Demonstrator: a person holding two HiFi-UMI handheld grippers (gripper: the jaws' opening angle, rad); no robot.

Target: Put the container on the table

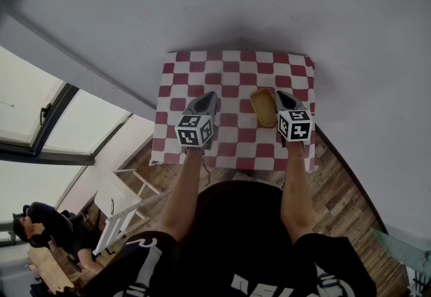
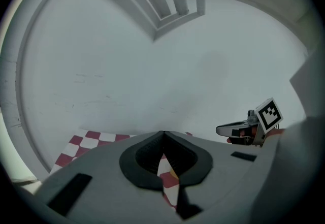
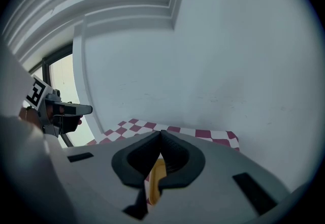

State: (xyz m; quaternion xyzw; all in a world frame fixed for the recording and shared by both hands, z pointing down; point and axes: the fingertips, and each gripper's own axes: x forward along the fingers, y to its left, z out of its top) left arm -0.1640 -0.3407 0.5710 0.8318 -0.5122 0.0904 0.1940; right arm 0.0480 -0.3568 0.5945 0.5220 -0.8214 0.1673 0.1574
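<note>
Over the table [image 1: 236, 73], right gripper [image 3: 158, 135] jaws pinch the container [image 3: 154, 183].

One container [image 1: 263, 107], one checkered table [image 1: 202, 67], two grippers: left gripper [image 1: 210, 96], right gripper [image 1: 281, 95]

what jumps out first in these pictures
The red-and-white checked cloth stands out most, bright against the bare grey wall. Over it, a yellow container shows just left of the right gripper. The left gripper hangs over the cloth's middle, and each gripper carries a black-and-white marker cube.
</note>
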